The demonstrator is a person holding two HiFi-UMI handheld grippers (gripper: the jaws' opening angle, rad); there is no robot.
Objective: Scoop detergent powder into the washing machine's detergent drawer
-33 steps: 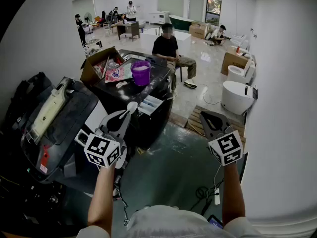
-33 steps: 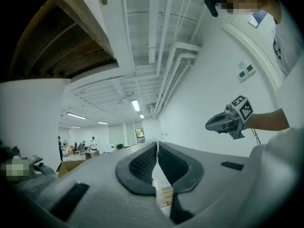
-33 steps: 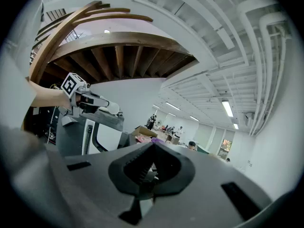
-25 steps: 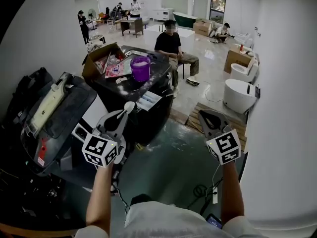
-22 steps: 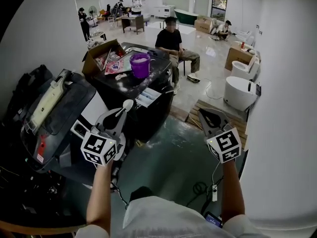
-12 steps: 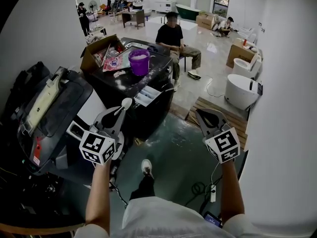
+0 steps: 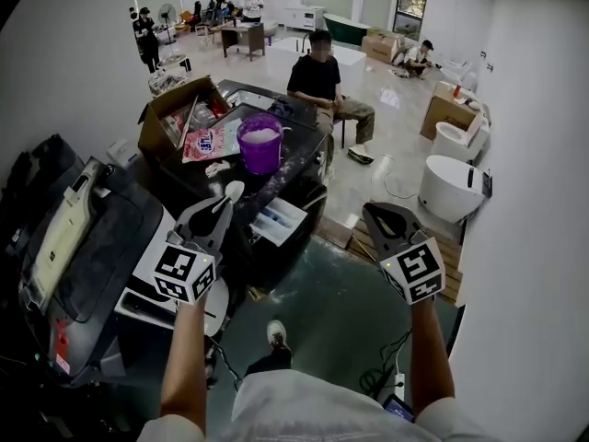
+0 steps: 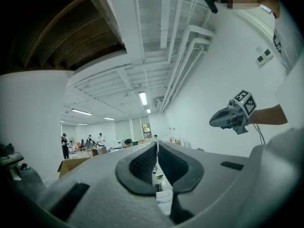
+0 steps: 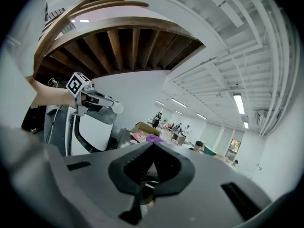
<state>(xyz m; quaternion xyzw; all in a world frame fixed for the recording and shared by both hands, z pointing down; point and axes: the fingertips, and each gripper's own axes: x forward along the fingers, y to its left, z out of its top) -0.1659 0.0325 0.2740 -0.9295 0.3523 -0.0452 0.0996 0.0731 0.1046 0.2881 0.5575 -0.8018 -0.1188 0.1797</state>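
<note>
Scoop [image 7: 233, 191], white, is clamped by its handle in L gripper [image 7: 219, 213]; in the left gripper view the jaws are seen pressed on the thin white handle, edge-on. Bowl is pointed fwd & up, w/ long axis running away from the person toward purple tub [image 7: 261, 144] of white powder. Whether the bowl is loaded can't be told. R gripper [image 7: 375, 215] is held closed w/ nothing pinched, well apart to the right, over the floor.

Tub is set on top of black washing machine [image 7: 299, 155], ahead of scoop tip & apart from it. Detergent drawer [image 7: 279, 221] is pulled out of the machine front w/ compartments exposed, lying just right of & below the scoop bowl, between the 2 grippers but much nearer L. Cardboard box [image 7: 156, 122] is placed left of tub on the same top.

Judged step: approach to powder, prob. no scooping done yet. Next move is expected as a fwd reach along the scoop's own axis to tub, then a pull back & short shift right-down to drawer. L is the working side. Spill risk is judged highest on the carry over the machine edge.
</note>
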